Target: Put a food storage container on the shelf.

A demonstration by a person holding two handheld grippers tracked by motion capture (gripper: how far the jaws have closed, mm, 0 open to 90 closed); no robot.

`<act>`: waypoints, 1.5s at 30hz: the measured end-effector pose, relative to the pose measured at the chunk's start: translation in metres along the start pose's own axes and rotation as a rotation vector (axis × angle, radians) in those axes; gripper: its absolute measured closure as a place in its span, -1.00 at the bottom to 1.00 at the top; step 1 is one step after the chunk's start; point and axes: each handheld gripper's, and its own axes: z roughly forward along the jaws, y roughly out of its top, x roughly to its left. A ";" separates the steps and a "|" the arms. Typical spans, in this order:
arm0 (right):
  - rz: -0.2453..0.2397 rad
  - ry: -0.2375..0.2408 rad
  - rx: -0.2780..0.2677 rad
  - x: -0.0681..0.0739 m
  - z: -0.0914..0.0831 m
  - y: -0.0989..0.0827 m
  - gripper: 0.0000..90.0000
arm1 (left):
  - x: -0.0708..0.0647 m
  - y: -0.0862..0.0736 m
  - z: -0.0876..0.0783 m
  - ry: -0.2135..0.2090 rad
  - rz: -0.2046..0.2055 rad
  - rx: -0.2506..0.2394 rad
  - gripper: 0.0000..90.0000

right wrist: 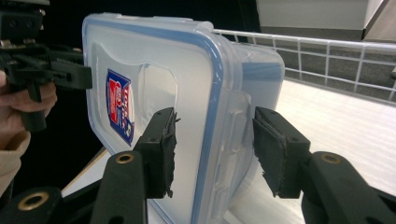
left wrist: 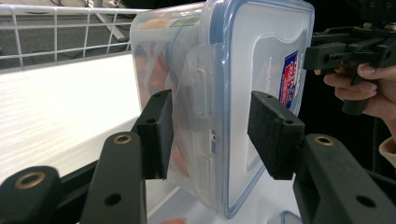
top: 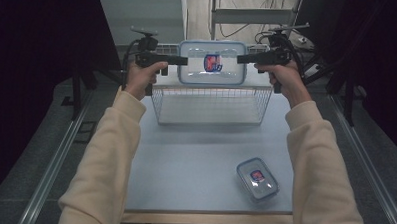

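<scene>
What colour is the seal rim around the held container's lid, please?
Blue, clearest in the right gripper view on the large container.

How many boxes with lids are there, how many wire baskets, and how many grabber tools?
Lidded plastic boxes: 2, the big box held up between both grabbers and the small box lying on the table.
Wire baskets: 1, the white basket.
Grabber tools: 2, the left gripper and the right gripper.
Total: 5
</scene>
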 end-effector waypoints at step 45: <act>-0.012 -0.154 -0.002 0.013 -0.018 -0.052 0.96 | -0.007 -0.044 -0.014 0.020 -0.055 -0.041 -0.18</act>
